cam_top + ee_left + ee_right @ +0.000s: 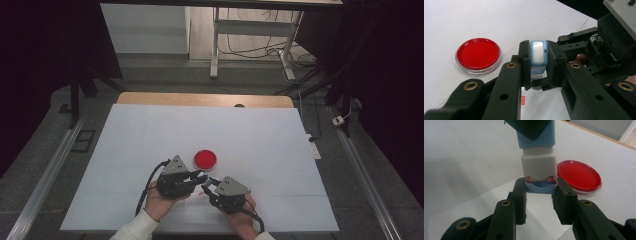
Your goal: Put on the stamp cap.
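Note:
A small stamp with a light blue and white body (538, 53) is pinched between the jaws of my left gripper (538, 65), which is shut on it. In the right gripper view the stamp's white middle section (539, 165) hangs down from above. Its blue cap (541, 188) sits between the jaws of my right gripper (541, 192), which is shut on that cap. A thin red band shows where the cap meets the body. In the high view the left gripper (201, 177) and right gripper (209, 185) meet tip to tip near the table's front.
A round red dish with a clear rim (205, 158) lies on the white table sheet (150, 135) just beyond the grippers. A small red printed rectangle (523, 100) marks the paper below the left jaws. The table's wooden far edge (200, 99) borders a dark floor with cables.

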